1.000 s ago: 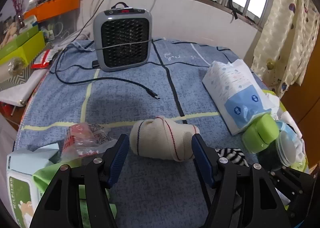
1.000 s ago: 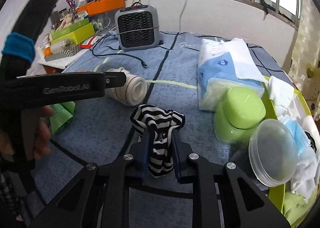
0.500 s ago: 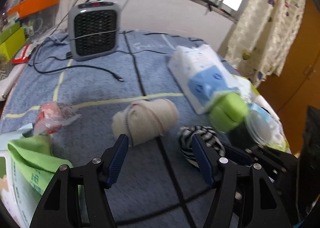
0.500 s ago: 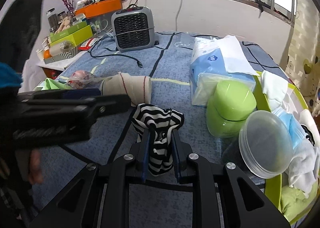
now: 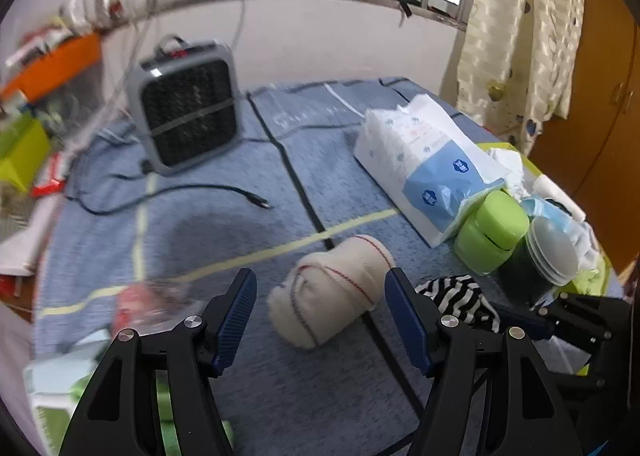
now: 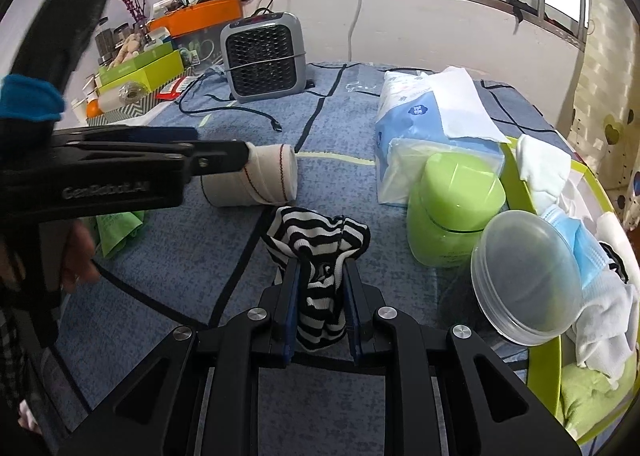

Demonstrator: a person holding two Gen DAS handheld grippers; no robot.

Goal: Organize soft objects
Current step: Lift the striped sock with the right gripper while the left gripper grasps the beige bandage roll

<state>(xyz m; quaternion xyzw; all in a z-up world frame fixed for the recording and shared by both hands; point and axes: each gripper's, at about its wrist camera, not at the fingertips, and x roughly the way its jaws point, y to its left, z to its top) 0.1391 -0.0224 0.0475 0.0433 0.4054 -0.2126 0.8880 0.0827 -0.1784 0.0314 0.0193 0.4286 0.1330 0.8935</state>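
Right up front, nearest stuff first:

right gripper: the right gripper (image 6: pixel 320 296) is clamped narrow on the striped sock (image 6: pixel 320 256), pinched around its middle so the top flops out above the fingers. Can't see how much of it hangs below them.

left gripper: the left gripper (image 5: pixel 320 314) is spread wide, holding nothing. From the right wrist camera it pokes in from the left, tips just at the near end of the roll.

rolled sock: the cream rolled sock (image 5: pixel 334 294) lies on the blue bed cover (image 5: pixel 224 224), right ahead of the open left gripper, partly between the fingertips. Its long axis runs diagonal, near-left to far-right, so the fingers aren't square across it. I'd say the left one is clearly the nearer of the two for grabbing it.

touching or not: honestly can't tell if either pad (image 5: pixel 236 312) touches the roll yet. Left view is a bit smeared.

next door: striped sock sits just right of the roll, apart from it.

further right: green jar (image 6: pixel 456 212), clear lid (image 6: pixel 524 284), then a lime tray (image 6: pixel 516 168) with white and blue cloth bits piled in, probably where soft stuff goes. Tray's far edge is cut off.

back: tissue pack (image 5: pixel 424 164), loose cable (image 5: pixel 180 192), grey heater (image 5: pixel 186 112).

left edge: something red and crinkly, too blurred to name.
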